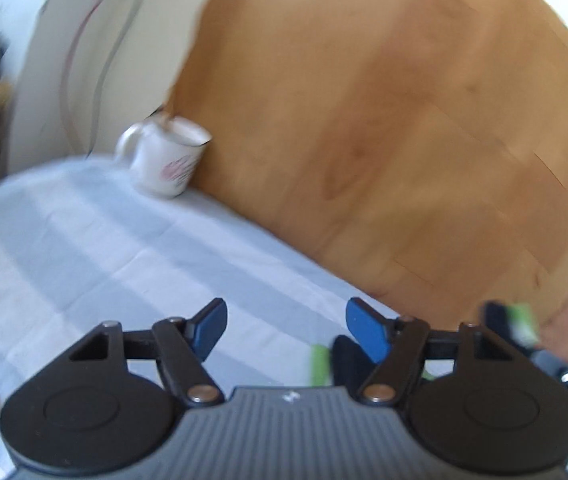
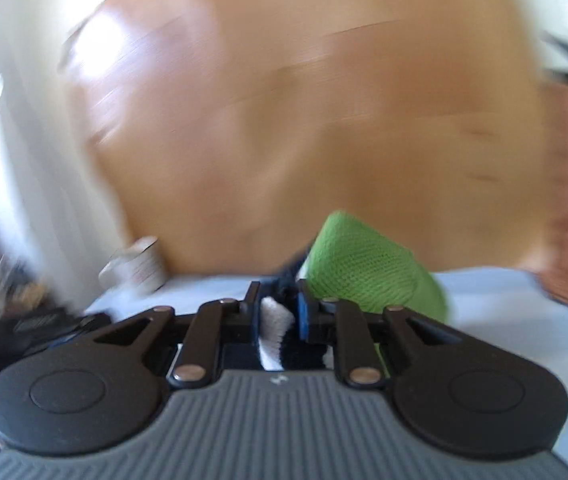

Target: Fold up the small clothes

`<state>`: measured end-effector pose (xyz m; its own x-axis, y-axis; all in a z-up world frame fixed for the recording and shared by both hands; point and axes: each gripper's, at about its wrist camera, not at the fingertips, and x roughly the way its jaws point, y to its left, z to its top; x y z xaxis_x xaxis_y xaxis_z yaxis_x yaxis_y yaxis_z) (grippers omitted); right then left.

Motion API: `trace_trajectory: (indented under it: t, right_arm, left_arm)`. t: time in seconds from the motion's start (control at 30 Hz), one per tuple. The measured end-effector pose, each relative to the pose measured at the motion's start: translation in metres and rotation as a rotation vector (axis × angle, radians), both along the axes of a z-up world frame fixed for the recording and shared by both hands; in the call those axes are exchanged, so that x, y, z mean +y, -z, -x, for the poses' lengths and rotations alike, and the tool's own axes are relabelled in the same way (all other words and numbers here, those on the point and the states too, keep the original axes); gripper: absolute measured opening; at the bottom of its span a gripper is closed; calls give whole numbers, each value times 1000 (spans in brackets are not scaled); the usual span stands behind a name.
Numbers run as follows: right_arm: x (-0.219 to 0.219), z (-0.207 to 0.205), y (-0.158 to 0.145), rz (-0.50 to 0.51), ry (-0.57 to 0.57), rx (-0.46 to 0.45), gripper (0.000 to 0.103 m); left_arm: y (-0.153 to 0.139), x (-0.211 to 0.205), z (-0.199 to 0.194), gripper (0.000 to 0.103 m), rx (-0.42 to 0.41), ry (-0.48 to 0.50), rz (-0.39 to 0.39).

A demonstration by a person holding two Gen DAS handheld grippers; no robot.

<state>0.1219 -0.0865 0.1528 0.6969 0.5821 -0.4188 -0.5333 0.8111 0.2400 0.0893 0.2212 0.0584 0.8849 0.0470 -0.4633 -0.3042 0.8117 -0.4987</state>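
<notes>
My right gripper (image 2: 276, 308) is pinching a sock (image 2: 367, 276). The two fingers are pressed close with the sock caught between them. Right at the fingers the sock is white and black. Past them it turns bright green and sticks up and off to the right. It hangs just over the pale blue cloth (image 2: 495, 320) on the table.

My left gripper (image 1: 285, 330) is spread wide, with nothing between its blue pads (image 1: 212, 326). It hovers over the same pale blue cloth (image 1: 84, 240), which has soft stripes. By my right-hand pad I can see a bit of the green and dark sock (image 1: 321, 364).

Farther back, a white mug (image 1: 166, 160) stands at the far edge of the cloth. It has a pink picture on its side. There may be writing there, but it is too blurry to read.

Behind the mug is the brown wooden table (image 1: 403, 120), and past it a white wall (image 1: 84, 40) with thin cords hanging down.
</notes>
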Motion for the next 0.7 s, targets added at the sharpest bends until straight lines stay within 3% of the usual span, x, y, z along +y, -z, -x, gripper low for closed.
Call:
trace_trajectory:
  t: [0.03, 0.17, 0.23, 0.3, 0.33, 0.43, 0.5, 0.57, 0.63, 0.7]
  right_arm:
    - [21, 0, 9, 30, -52, 8, 3]
    - [72, -3, 57, 153, -187, 124, 3]
    - [66, 2, 63, 129, -223, 140, 6]
    - [44, 11, 48, 47, -248, 113, 9]
    - [28, 17, 38, 3, -238, 89, 9]
    - [-24, 36, 12, -89, -159, 8, 22]
    - [-60, 46, 5, -99, -67, -39, 41]
    - [-88, 49, 6, -79, 30, -58, 41]
    - [-112, 39, 16, -89, 116, -16, 41]
    - [-129, 32, 29, -133, 181, 42, 41]
  left_arm:
    - [4, 8, 0, 66, 11, -7, 27]
    - [11, 24, -5, 66, 38, 14, 72]
    - [14, 21, -11, 66, 63, 56, 89]
    - [13, 16, -14, 66, 75, 94, 93]
    - [12, 12, -12, 66, 67, 115, 87]
    - [2, -5, -5, 71, 18, 177, 48]
    - [-5, -20, -7, 76, 4, 241, 24]
    - [-9, -35, -16, 84, 11, 315, 22]
    - [-11, -52, -34, 97, 51, 411, 30]
    - [-8, -71, -57, 98, 121, 485, 49]
